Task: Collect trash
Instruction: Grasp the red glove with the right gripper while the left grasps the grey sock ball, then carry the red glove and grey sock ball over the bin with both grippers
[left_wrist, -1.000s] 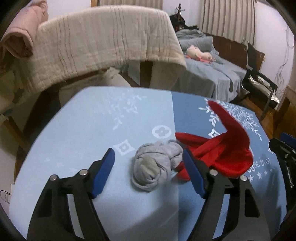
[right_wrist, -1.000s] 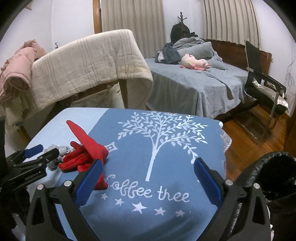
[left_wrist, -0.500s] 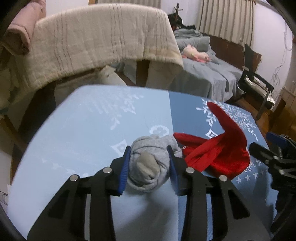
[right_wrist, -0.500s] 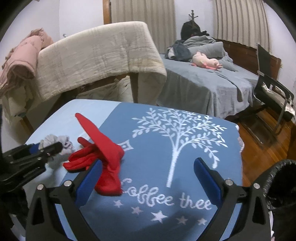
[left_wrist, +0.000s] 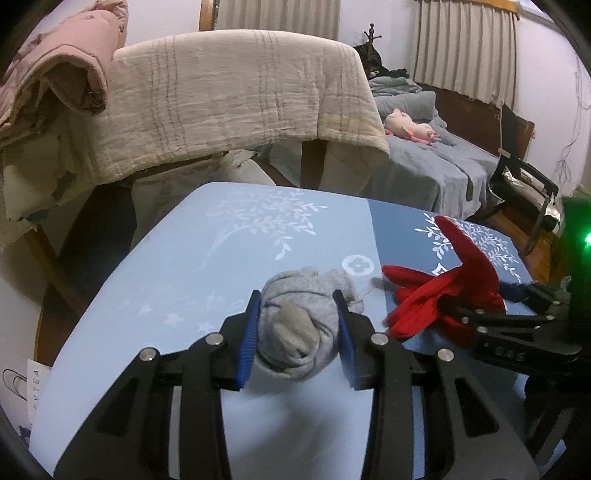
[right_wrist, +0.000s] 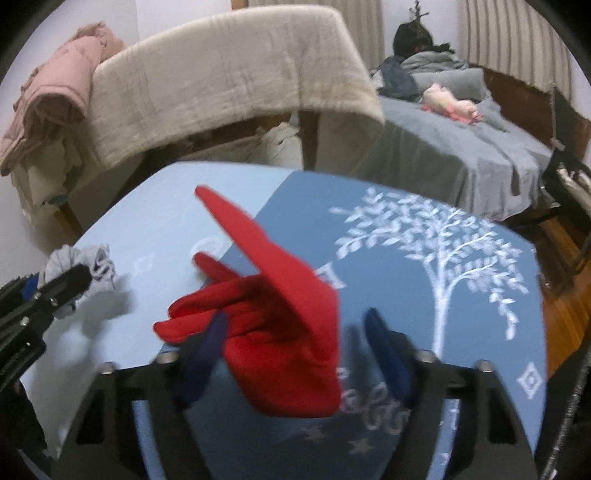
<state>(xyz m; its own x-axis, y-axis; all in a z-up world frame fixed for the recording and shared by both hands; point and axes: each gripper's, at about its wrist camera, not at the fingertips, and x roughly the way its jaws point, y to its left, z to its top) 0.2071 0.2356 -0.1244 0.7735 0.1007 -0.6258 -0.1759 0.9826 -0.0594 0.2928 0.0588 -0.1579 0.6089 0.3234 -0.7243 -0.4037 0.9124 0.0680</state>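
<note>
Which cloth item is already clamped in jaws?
The grey sock ball, pinched by the left gripper. The red cloth only sits between the right gripper's open jaws.

A second ago the left gripper (left_wrist: 298, 334) stood wide open around the grey sock ball (left_wrist: 301, 325); now its blue pads (left_wrist: 246, 345) press the ball from both sides. The right gripper (right_wrist: 295, 354), earlier open over the dark blue half of the tablecloth (right_wrist: 480, 332), now straddles the red cloth (right_wrist: 280, 332), its jaws narrowed though not yet closed on it.
</note>
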